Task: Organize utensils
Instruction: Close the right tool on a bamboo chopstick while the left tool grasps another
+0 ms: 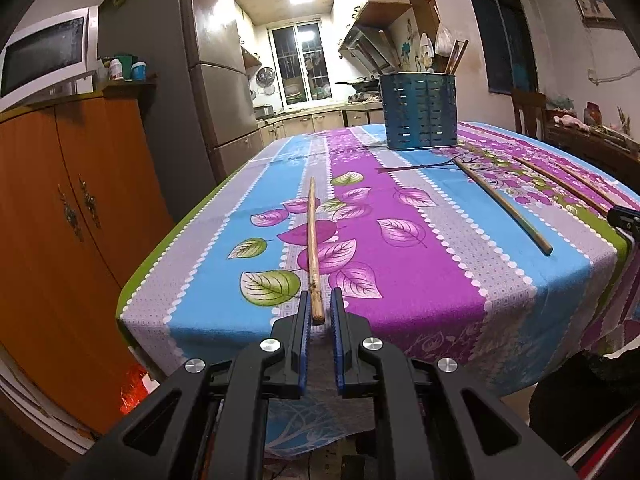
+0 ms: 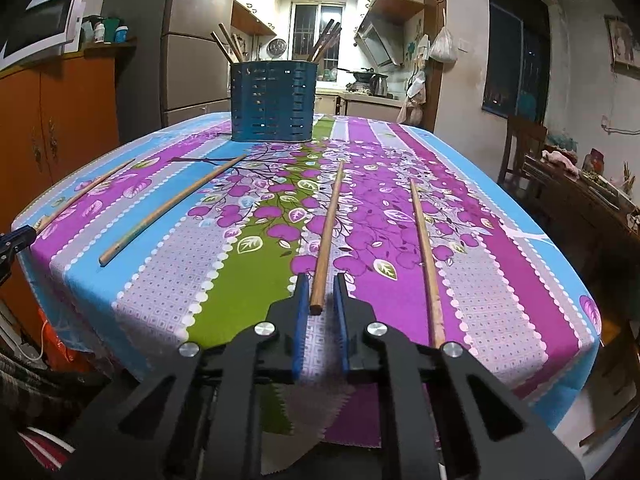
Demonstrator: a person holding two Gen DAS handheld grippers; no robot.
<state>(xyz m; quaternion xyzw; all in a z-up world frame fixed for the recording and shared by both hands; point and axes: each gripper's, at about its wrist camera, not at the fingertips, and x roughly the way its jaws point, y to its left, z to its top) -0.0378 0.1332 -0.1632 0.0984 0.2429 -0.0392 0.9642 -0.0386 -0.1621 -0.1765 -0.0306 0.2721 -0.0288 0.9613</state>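
Left wrist view, our left tongs [image 1: 320, 307] narrowly parted around a worn chopstick's [image 1: 313, 248] near end, table edge [image 1: 168, 332] just beneath, tablecloth stretching ahead, blue holder [image 1: 419, 112] far right; our right tongs [image 2: 322, 294] likewise straddling another chopstick [image 2: 329, 232].

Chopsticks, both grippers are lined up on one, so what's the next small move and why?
Probably close both. The left gripper is open with a chopstick's near end between its fingers, and the right gripper is open around another. Both lie flat on the tablecloth, short of the blue holder.
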